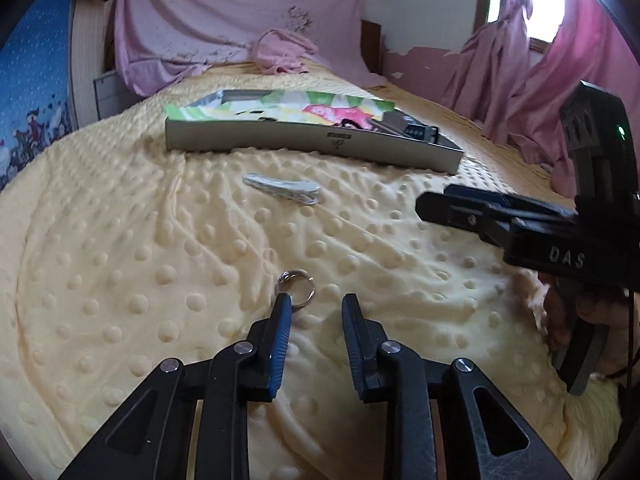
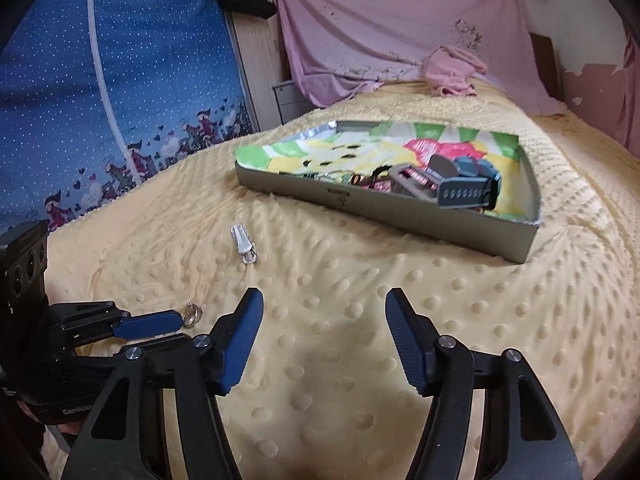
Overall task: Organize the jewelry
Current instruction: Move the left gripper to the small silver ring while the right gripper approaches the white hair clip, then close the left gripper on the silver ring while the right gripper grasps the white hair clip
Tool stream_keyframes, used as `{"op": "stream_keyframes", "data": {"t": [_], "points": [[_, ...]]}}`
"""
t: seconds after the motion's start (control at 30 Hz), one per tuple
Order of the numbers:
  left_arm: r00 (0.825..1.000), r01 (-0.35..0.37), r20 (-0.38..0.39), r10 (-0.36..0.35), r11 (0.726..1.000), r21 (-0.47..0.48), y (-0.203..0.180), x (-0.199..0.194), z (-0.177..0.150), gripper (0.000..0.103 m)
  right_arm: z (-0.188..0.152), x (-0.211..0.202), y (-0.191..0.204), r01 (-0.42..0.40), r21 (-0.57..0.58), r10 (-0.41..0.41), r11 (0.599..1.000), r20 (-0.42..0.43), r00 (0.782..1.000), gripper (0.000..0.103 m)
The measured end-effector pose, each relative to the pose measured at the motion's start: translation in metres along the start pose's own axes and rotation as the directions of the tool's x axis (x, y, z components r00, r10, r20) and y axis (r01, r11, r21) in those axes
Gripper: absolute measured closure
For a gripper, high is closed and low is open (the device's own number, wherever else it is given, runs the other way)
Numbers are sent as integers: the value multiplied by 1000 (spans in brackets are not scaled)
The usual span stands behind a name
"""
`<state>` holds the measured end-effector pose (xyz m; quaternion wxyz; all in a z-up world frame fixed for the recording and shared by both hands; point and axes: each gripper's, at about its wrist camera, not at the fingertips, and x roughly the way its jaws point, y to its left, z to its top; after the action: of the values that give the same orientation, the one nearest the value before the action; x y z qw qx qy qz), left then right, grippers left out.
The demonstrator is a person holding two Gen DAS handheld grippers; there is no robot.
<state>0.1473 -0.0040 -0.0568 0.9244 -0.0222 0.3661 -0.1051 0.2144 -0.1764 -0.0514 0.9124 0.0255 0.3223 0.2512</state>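
A small silver ring [image 1: 298,282] lies on the yellow dotted blanket [image 1: 120,260], right at the tip of one finger of my left gripper [image 1: 317,302]. The jaws stand a little apart with only blanket between them; the ring is beside the pad, not gripped. A silver hair clip [image 1: 282,192] lies farther off, in front of a grey tray [image 1: 312,142]. In the right wrist view the ring [image 2: 193,315] sits at the left gripper's [image 2: 176,328] tip. My right gripper [image 2: 324,300] hovers open over bare blanket, the clip [image 2: 244,244] ahead to its left.
The grey tray [image 2: 380,204] has a colourful lining and holds a grey strap and several small items [image 2: 460,184]. Pink cloth [image 2: 400,24] hangs behind the bed, and a blue patterned cover [image 2: 120,80] stands at the left. A hand [image 1: 588,320] holds the right gripper [image 1: 424,204].
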Motion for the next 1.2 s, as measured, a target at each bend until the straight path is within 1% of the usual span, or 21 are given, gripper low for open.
{"op": "stream_keyframes", "data": {"t": [0.13,0.17,0.23,0.43,0.53,0.73,0.77,0.83,1.03,1.2], "points": [[1000,-4,-10,4,999,-48,9,6,4,80,-2,12,1,-13,-3,13,1000,-25,1000,45],[1000,-12,-16,11,998,-61,12,8,5,82,-2,14,3,-17,-7,17,1000,-30,999,48],[999,-21,-27,19,997,-79,15,13,8,83,-2,19,4,-25,-15,24,1000,-40,999,48],[999,-39,-37,36,995,-96,17,23,15,83,3,31,9,-51,-34,49,998,-51,998,48],[998,-54,-27,51,990,-131,24,25,20,83,7,39,13,-69,-50,66,996,-58,996,54],[996,-83,12,87,974,-213,42,26,31,83,13,51,19,-105,-81,99,991,-76,992,55],[995,-86,21,93,971,-224,44,25,32,83,14,53,20,-115,-85,108,990,-79,991,60],[993,-99,37,111,966,-239,47,24,34,83,17,55,24,-122,-101,114,987,-81,990,61],[990,-122,40,135,963,-242,51,26,40,83,23,63,39,-130,-158,116,979,-95,989,61],[988,-138,34,148,965,-221,52,28,46,83,25,61,41,-129,-161,116,978,-89,989,61]]}}
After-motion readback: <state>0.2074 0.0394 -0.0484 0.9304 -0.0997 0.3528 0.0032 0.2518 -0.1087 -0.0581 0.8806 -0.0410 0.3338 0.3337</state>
